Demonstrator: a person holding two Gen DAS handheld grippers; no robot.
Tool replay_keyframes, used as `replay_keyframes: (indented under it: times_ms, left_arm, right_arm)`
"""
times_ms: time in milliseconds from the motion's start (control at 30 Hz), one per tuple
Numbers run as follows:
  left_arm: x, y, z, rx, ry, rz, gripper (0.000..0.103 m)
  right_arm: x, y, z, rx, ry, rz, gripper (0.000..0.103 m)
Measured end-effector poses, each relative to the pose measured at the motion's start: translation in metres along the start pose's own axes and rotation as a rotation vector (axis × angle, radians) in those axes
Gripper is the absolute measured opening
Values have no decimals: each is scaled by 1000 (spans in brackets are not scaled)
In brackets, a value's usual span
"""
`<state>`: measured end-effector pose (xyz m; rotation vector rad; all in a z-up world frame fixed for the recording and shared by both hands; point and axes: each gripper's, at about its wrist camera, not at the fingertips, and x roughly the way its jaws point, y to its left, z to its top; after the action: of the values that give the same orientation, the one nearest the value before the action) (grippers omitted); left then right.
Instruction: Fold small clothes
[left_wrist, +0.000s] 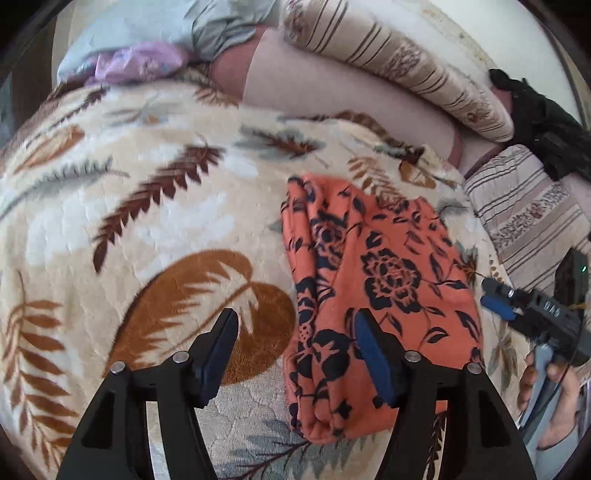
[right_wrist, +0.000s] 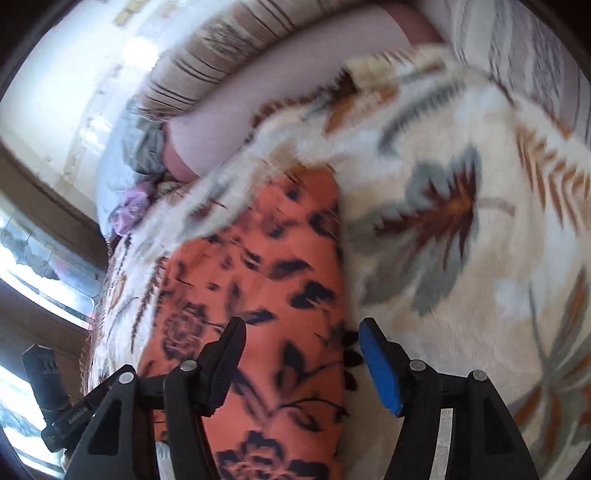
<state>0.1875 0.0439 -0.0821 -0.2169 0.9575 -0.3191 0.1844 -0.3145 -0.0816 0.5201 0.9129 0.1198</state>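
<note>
The folded orange floral garment (left_wrist: 384, 280) lies on the leaf-patterned fleece blanket (left_wrist: 155, 206), right of the middle in the left wrist view, its long axis running from near to far. The left gripper (left_wrist: 295, 332) is released, jaws apart above the garment's left edge, nothing between them. The right gripper (right_wrist: 301, 336) likewise stands released over the garment's right edge. No containers show.

My left gripper (left_wrist: 295, 332) and right gripper (right_wrist: 301, 341) are matt black plastic with small shiny metal pins, and the pads (left_wrist: 373, 354) are ribbed blue rubber. The orange floral garment (left_wrist: 384, 280) is thin, smooth, matt cloth. It lies on a blanket (left_wrist: 147, 206) of thick, fuzzy fleece.
</note>
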Motion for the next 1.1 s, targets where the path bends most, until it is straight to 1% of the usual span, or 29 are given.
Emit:
replay_keyframes:
  times_ms: [33,100,133,167,200,233,267,300,333,367,433,500,567,600,633,667,700,767,833,933,1000,1033,1100]
  left_arm:
    - [-3,-1,-1,10,-9,3,66]
    - [3,-1,-7,32,10,48,66]
    - [9,-1,-12,42,33,67,66]
    - [18,0,-16,48,69,86,66]
    - [22,2,-20,41,84,87,66]
    - [22,4,-23,29,82,77,67]
    - [19,6,-25,24,76,75,67]
    - [17,6,-26,27,71,77,67]
    - [16,6,-26,34,66,81,67]
    - [15,5,-27,40,62,83,68]
    - [16,6,-28,41,61,88,72]
    - [17,7,-28,36,59,80,72]
    - [18,9,-29,28,57,77,74]
    - [20,11,-29,21,55,80,77]
    - [20,12,-30,13,55,83,80]
    - [21,13,-29,7,55,78,80]
    - [20,14,-29,4,60,79,80]
    - [17,14,-29,8,58,87,80]
    - [15,12,-28,10,60,99,80]
    - [3,5,-29,3,52,102,80]
    - [-8,-1,-32,2,36,107,80]
    - [-15,-4,-34,1,24,108,80]
    - [-23,-8,-38,-9,19,117,80]
  right_arm:
    - [-9,14,3,-32,-28,26,67]
    - [-19,38,9,-88,-44,107,68]
    - [-19,49,8,-116,-42,143,73]
    - [-14,56,7,-137,-24,167,81]
    - [2,61,2,-150,20,174,83]
    - [19,59,-1,-138,72,152,83]
    - [40,50,-4,-92,140,98,82]
    - [54,43,-7,-41,174,72,81]
    - [54,44,-7,-39,149,80,81]
    - [50,51,-4,-66,130,66,81]
    - [46,68,6,-114,98,42,83]
    - [42,80,17,-149,69,41,83]
    - [56,78,35,-134,54,20,84]
    - [61,68,37,-120,60,-10,86]
    - [79,59,44,-80,102,-61,86]
    - [96,43,45,-10,165,-86,87]
    - [96,35,44,31,157,-70,87]
    - [78,48,41,-8,102,-64,86]
    - [61,61,34,-51,81,-69,86]
    - [27,83,9,-142,41,-78,86]
    - [7,91,-15,-182,42,-67,86]
    - [0,96,-28,-210,52,-42,87]
    - [-3,98,-51,-262,79,-11,87]
